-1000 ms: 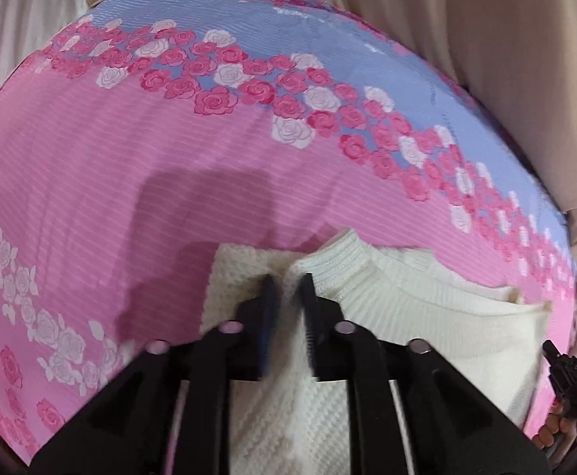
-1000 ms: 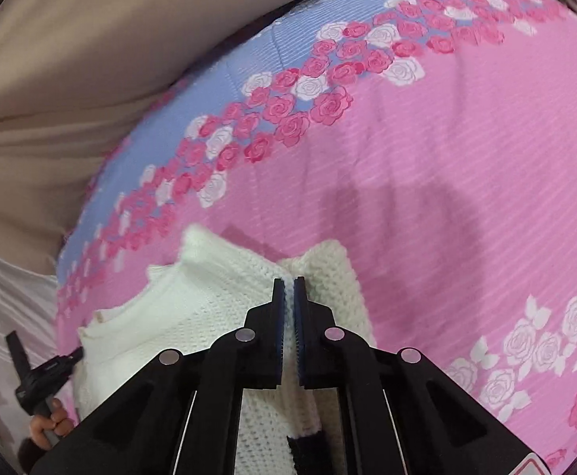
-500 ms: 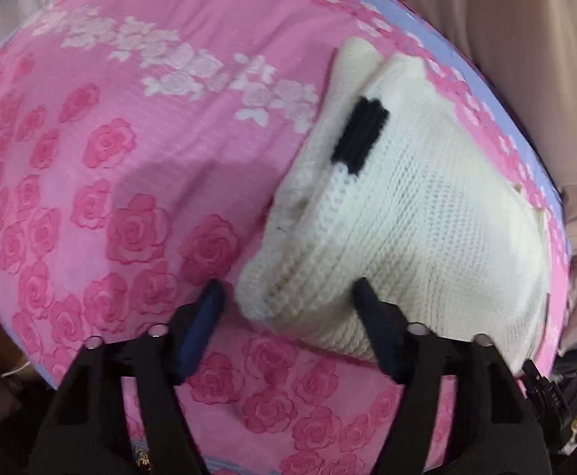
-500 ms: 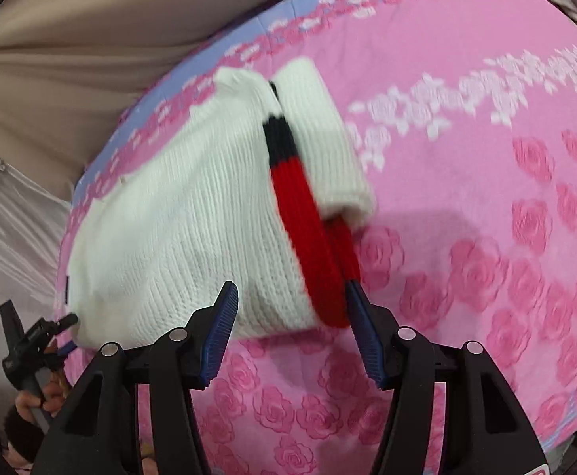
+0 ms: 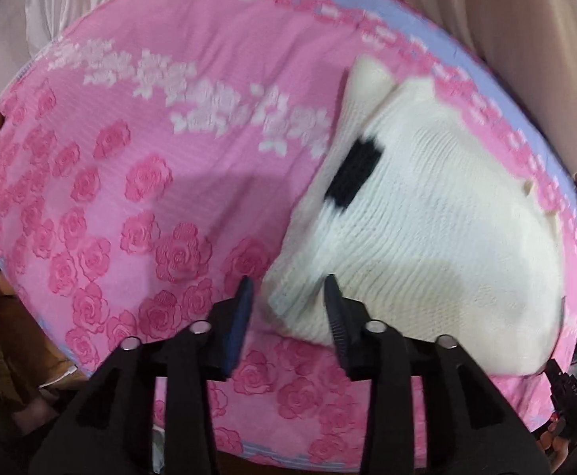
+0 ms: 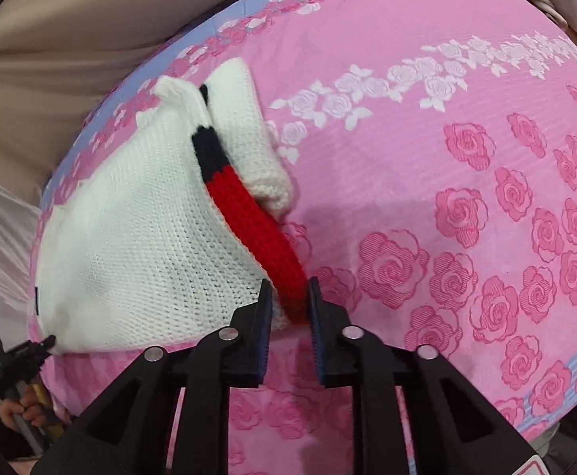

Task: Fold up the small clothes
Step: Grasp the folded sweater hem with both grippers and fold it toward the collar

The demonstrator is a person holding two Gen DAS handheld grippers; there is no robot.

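The rose-print bedsheet point(image 6: 466, 158) carries the white knit sweater point(image 6: 142, 245), running up and away from both tools. The right tool point(image 6: 288, 308), half open, straddles its red trim point(image 6: 257, 229); the left tool point(image 5: 288, 308), wider, frames the near corner, gripping nothing.

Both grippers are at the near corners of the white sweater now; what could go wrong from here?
1. The right gripper straddles mainly the red band, so closing may catch only that edge and let the sweater sag.
2. The left gripper stands wider around a thick corner of the sweater; it might pinch the pink bedsheet too.
3. Uneven lifting could undo the fold.
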